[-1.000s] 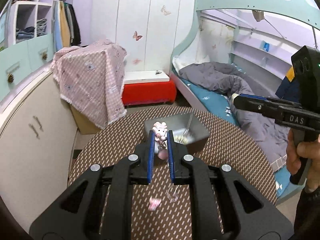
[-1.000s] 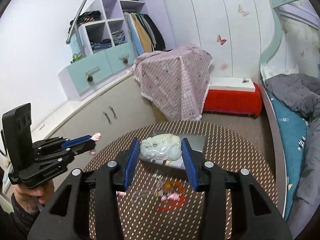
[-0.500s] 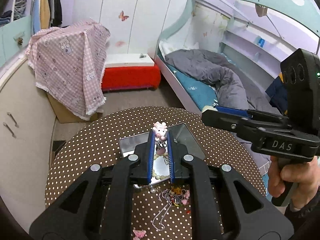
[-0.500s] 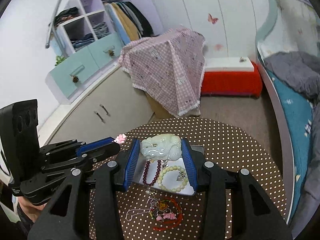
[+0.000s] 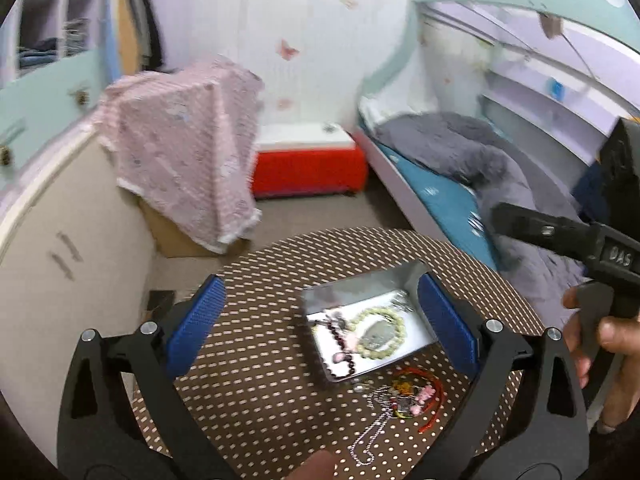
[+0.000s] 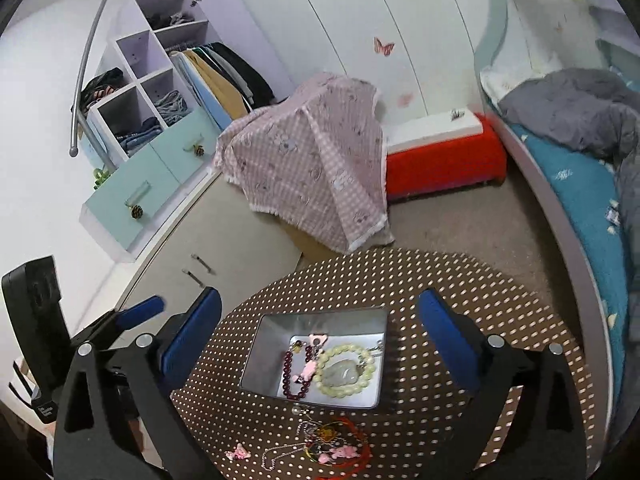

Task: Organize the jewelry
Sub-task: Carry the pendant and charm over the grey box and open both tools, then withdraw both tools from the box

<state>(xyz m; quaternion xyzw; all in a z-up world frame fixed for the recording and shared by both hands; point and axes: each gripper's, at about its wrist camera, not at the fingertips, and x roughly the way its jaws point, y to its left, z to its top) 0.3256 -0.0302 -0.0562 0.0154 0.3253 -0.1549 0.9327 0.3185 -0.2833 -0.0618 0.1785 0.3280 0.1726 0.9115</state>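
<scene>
A metal tin [image 6: 264,346] [image 5: 416,276] stands on the dotted round table [image 6: 400,276]. In it lie a pale green bead bracelet [image 6: 347,370] [image 5: 378,334], a jade carving [image 6: 342,374], a dark red bead bracelet [image 6: 294,378] and a pink charm [image 6: 310,366]. My left gripper [image 5: 320,320] is open and empty above the tin. My right gripper [image 6: 320,340] is open and empty above the tin. A tangle of red cord, chains and pink charms [image 6: 332,446] [image 5: 404,398] lies in front of the tin.
A small pink charm [image 6: 239,453] lies alone on the table's near left. Beyond the table are a cabinet [image 6: 208,240], a box under pink cloth [image 6: 316,160], a red bench [image 6: 444,160] and a bed [image 6: 580,184]. The right gripper's body [image 5: 568,236] shows at the left view's right.
Both grippers have opened. The pink charm left the left gripper and the jade carving left the right gripper; both now lie in the tin. The left view has swung left.
</scene>
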